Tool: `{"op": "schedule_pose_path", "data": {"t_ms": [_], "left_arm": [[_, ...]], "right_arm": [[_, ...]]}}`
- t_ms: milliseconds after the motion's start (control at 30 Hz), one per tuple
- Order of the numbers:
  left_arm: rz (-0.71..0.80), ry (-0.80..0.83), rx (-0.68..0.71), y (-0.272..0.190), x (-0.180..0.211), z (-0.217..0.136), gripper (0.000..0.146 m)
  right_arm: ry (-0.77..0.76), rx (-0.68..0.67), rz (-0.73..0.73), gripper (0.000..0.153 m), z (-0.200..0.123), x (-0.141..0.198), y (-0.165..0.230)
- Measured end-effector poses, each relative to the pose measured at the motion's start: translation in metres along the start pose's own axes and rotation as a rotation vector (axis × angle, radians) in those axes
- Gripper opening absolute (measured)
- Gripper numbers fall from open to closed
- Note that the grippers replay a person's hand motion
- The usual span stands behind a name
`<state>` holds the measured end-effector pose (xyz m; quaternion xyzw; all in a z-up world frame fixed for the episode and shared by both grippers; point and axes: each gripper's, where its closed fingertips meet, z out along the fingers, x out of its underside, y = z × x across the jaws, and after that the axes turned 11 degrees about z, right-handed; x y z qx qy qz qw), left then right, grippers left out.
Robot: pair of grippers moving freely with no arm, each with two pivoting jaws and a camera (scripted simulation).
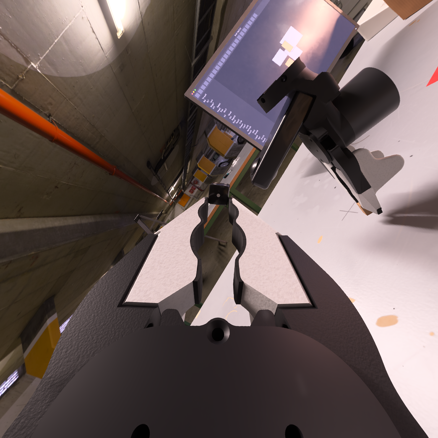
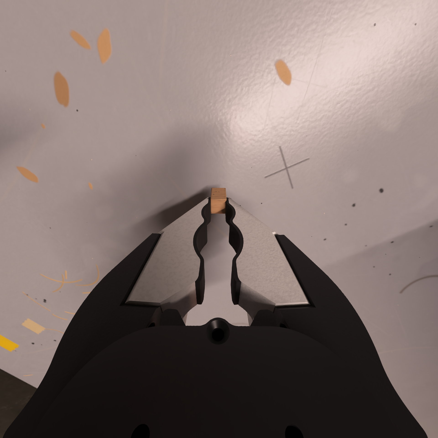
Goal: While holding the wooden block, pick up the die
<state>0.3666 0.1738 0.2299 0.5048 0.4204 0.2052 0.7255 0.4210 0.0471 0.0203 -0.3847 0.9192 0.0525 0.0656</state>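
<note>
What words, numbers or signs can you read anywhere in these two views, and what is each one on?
Nothing can be read.
Monitor: rows of small white text, too small and tilted to read.
Die: no numbers, one white pip on the facing side.
Table: a thin drawn cross, no letters.
Wooden block: no writing.

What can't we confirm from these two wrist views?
- Die, left wrist view: only the one-pip face and a sliver of the top show; the left gripper fingertips cover its sides.
- Wooden block, right wrist view: its side faces sit behind the right gripper fingertips.
- Monitor, left wrist view: the top is cut off by the frame edge, and the right gripper covers its lower corner.
</note>
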Motion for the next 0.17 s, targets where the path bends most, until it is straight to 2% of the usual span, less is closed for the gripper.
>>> {"op": "schedule_pose_path", "data": {"t_ms": [167], "left_arm": [[0.006, 0.009, 0.007, -0.0024, 0.0024, 0.0047, 0.016]], "right_arm": [[-0.023, -0.019, 0.008, 0.01, 0.0023, -0.0012, -0.0003]]}}
